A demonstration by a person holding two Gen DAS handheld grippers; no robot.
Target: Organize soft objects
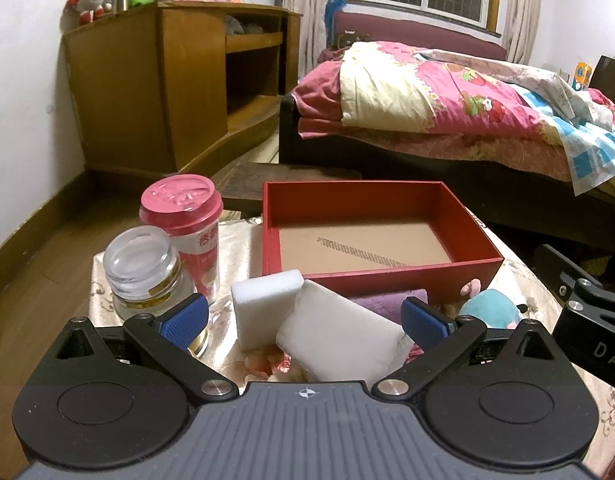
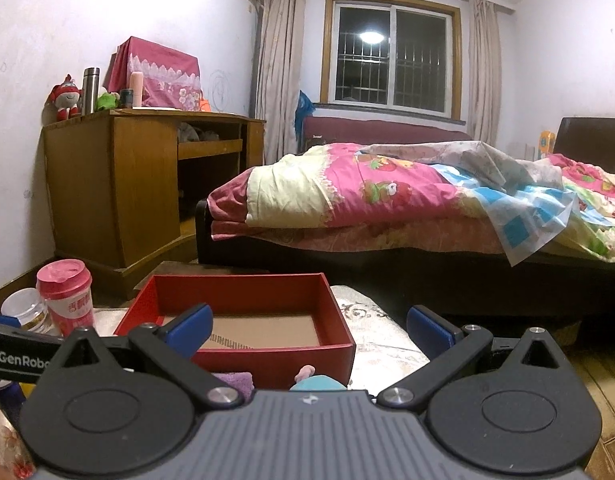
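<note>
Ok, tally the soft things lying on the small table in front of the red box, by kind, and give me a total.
White sponge blocks: 2 — one upright, one leaning against it
Purple towel: 1
Blue plush toy: 1
Total: 4

None is in the red box yet.

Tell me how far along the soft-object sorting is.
Nothing looks done: the red box holds no soft items. Nothing is in hand; the left tool is open around the two white sponges, and the right tool is open. Sponges, purple towel and blue plush toy remain outside.
</note>
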